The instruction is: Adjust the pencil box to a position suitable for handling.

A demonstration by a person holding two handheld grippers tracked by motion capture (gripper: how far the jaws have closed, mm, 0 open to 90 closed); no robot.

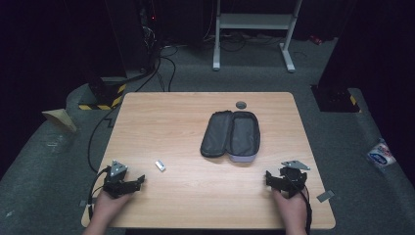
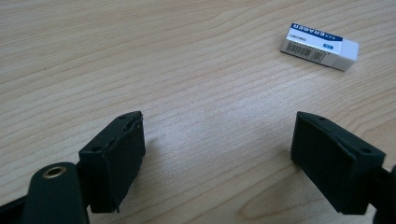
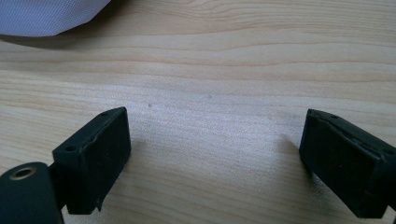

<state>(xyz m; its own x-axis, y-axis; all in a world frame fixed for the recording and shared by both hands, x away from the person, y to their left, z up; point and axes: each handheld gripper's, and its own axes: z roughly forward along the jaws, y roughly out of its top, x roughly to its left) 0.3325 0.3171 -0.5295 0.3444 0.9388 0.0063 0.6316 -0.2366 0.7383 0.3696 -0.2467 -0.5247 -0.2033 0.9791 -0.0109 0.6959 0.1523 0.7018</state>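
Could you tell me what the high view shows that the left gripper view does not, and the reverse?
The high view alone gives the open grey pencil case lying in the middle of the table, the right gripper near the front right edge and the person's hands. The left gripper view alone makes the eraser's blue label and barcode readable. Both show the eraser lying flat on the wood ahead of the left gripper, whose jaws stand open with nothing between them.

A light wooden table [image 1: 195, 196] with rounded corners and a small grey round cap [image 1: 241, 105] at 12 o'clock. An open grey pencil case [image 1: 230, 135] lies just right of centre; a white eraser [image 1: 160, 165] lies toward 8 o'clock
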